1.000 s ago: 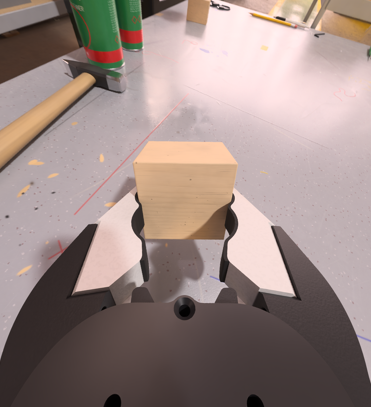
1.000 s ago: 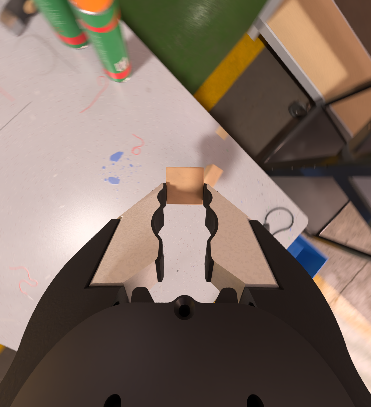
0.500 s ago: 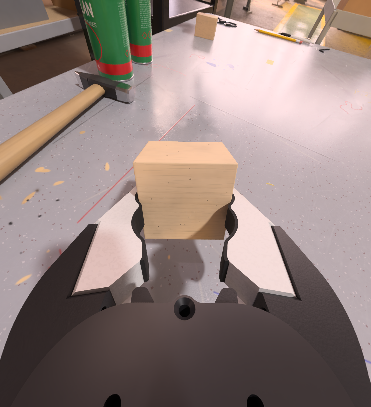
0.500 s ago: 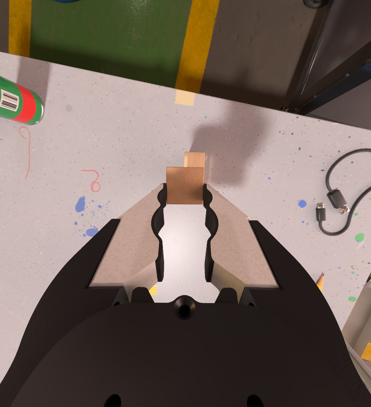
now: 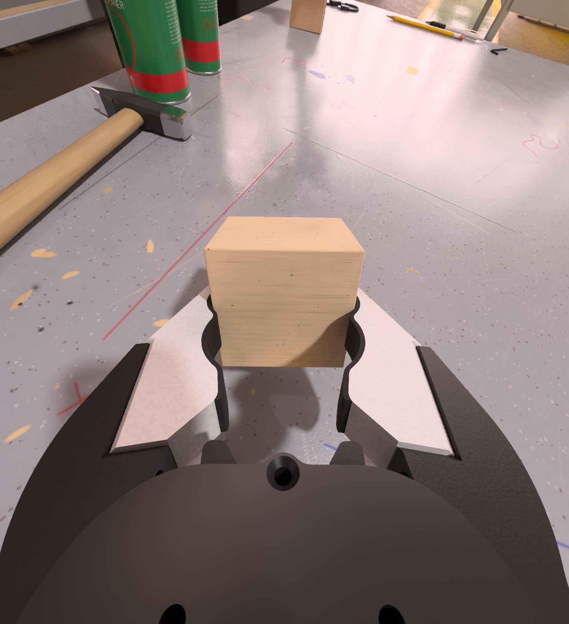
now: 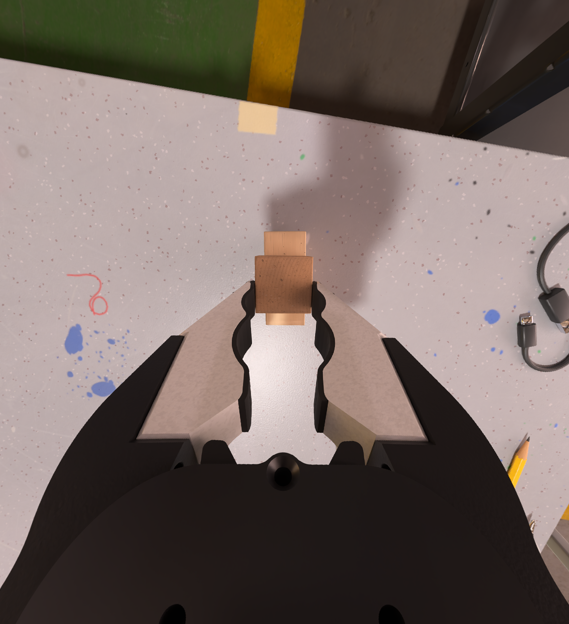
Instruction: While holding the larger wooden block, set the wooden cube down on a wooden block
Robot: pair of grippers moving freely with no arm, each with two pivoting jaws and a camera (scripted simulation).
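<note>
the wooden cube [image 6: 283,288], clamped in the right gripper [image 6: 283,297], had swung from beside the small wooden block [image 6: 285,243] to directly over it, so lowering seemed next. only the left wrist view showed the left gripper [image 5: 283,324] clenching the larger wooden block [image 5: 285,290] above the surface [image 5: 445,202], near a hammer [image 5: 73,162].
</note>
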